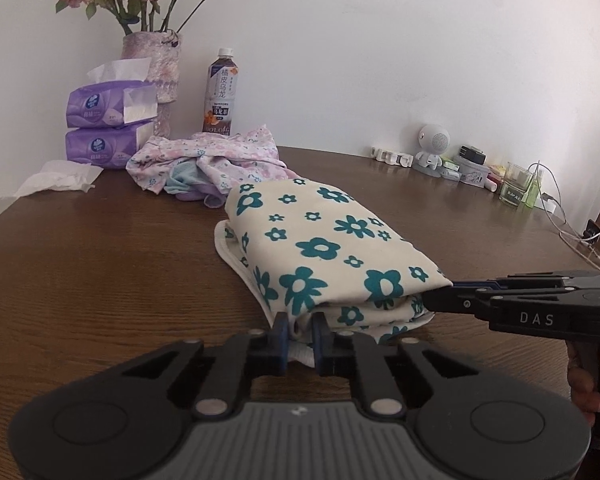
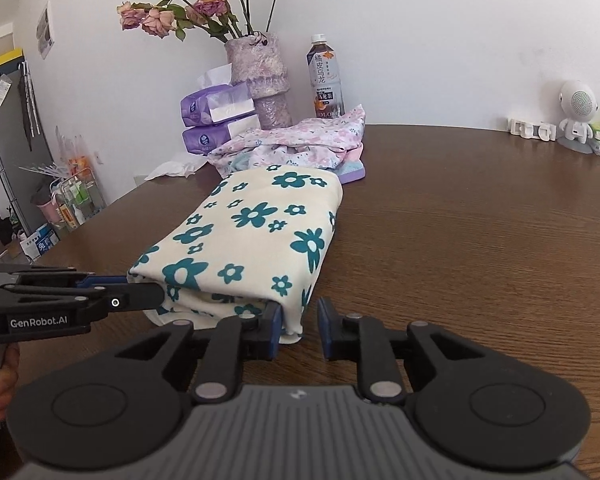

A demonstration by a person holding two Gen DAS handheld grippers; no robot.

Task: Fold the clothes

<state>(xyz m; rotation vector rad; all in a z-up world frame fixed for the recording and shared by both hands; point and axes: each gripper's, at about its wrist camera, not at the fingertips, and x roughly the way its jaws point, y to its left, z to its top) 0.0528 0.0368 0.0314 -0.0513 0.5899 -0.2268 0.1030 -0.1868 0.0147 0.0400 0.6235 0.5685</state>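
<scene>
Left tongs (image 1: 300,334) pinch your folded flowered cloth's (image 1: 324,248) near edge; right tongs (image 2: 299,330) slightly open around its corner — the far pink pile (image 1: 204,164) is unfolded.

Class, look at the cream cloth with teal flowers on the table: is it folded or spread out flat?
Folded. The flowered cloth lies as a compact rectangle with stacked layers showing at its near edge.

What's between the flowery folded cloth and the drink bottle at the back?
A crumpled pile of pink-flowered clothes lies between the folded cloth and the bottle, touching the cloth's far end. Both wrist views show it.
</scene>
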